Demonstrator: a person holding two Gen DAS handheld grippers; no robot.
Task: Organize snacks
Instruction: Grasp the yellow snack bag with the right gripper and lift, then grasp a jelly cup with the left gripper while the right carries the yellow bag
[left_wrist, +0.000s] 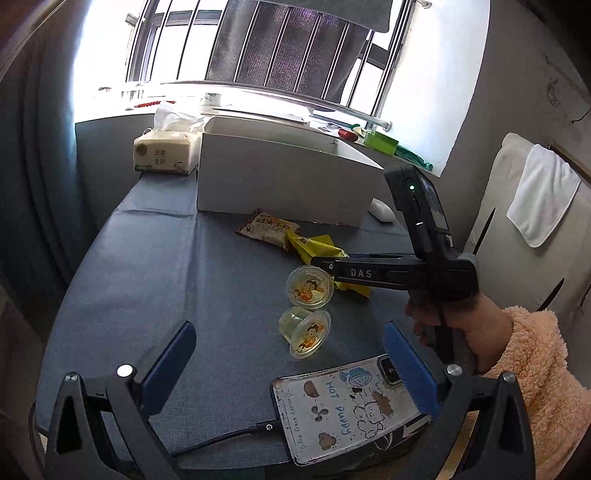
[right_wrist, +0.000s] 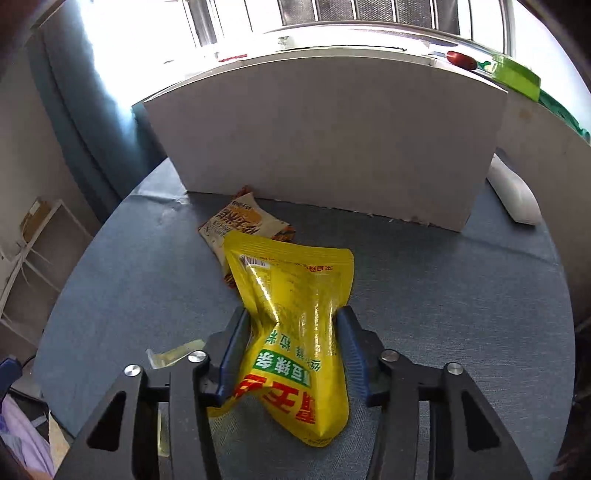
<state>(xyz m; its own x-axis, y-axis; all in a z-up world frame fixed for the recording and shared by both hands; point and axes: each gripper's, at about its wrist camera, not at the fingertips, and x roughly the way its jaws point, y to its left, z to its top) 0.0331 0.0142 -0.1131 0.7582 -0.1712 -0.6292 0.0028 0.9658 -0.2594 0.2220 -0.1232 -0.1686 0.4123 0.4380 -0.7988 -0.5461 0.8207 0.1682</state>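
My right gripper (right_wrist: 291, 325) is shut on a yellow snack pouch (right_wrist: 295, 295), pinching its middle just above the blue cloth table; the pouch also shows in the left wrist view (left_wrist: 314, 249) under the right gripper's body (left_wrist: 391, 273). A brown snack packet (right_wrist: 240, 218) lies behind it, near the white box (right_wrist: 332, 140); in the left wrist view the packet (left_wrist: 267, 227) and box (left_wrist: 280, 181) show too. Two clear jelly cups (left_wrist: 309, 287) (left_wrist: 305, 332) lie mid-table. My left gripper (left_wrist: 288, 354) is open and empty, in front of the cups.
A phone (left_wrist: 347, 410) with a charging cable lies at the table's front edge. A tissue pack (left_wrist: 164, 153) stands left of the box. A white object (right_wrist: 513, 199) lies right of the box. A windowsill with small items runs behind.
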